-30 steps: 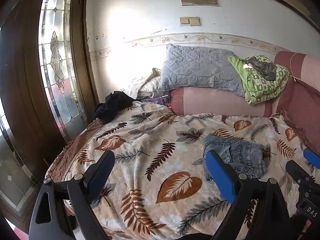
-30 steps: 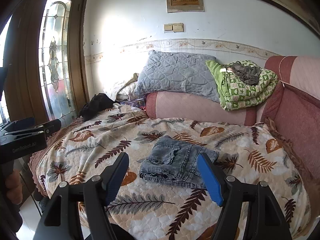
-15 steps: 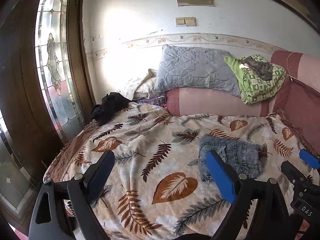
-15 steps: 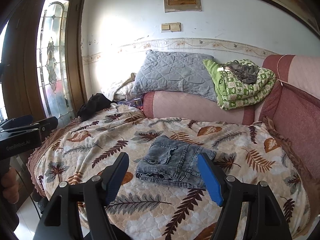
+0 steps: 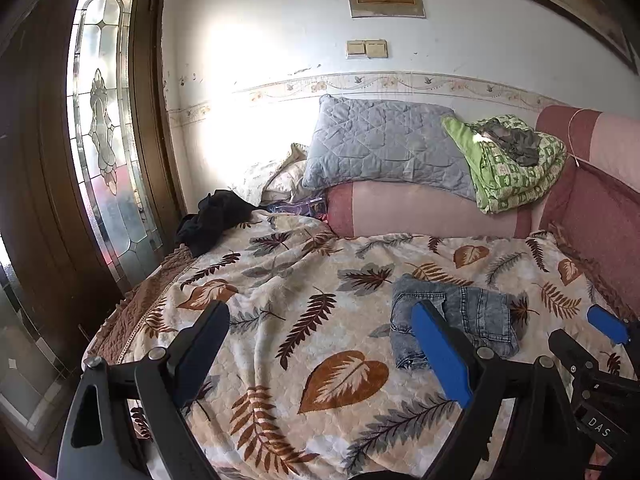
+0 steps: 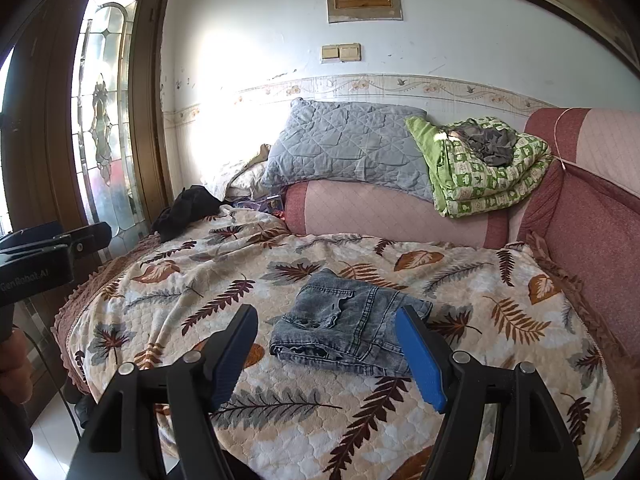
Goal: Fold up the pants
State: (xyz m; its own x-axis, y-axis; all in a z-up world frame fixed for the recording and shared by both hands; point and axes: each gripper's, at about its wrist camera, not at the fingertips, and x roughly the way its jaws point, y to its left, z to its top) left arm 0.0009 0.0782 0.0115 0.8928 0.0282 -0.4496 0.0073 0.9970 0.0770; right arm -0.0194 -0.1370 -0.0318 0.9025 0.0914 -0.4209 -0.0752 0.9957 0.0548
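The grey-blue denim pants (image 6: 348,324) lie folded into a compact bundle on the leaf-patterned bedspread (image 6: 280,408). In the left wrist view the pants (image 5: 476,316) sit right of centre. My left gripper (image 5: 320,344) is open and empty, held above the bed's near edge, left of the pants. My right gripper (image 6: 326,346) is open and empty, held back from the pants, which show between its fingers. The right gripper's tip also shows at the right edge of the left wrist view (image 5: 608,324). The left gripper's body shows at the left of the right wrist view (image 6: 40,260).
A grey quilted pillow (image 6: 344,144) and a green patterned blanket (image 6: 480,176) rest on the pink sofa back (image 6: 392,212). Dark clothing (image 6: 184,212) lies at the bed's far left corner. A stained-glass door (image 5: 104,144) stands on the left.
Both grippers have drawn back and up a little from the bed; the pants look slightly farther away. Both stay open. The pants have not moved.
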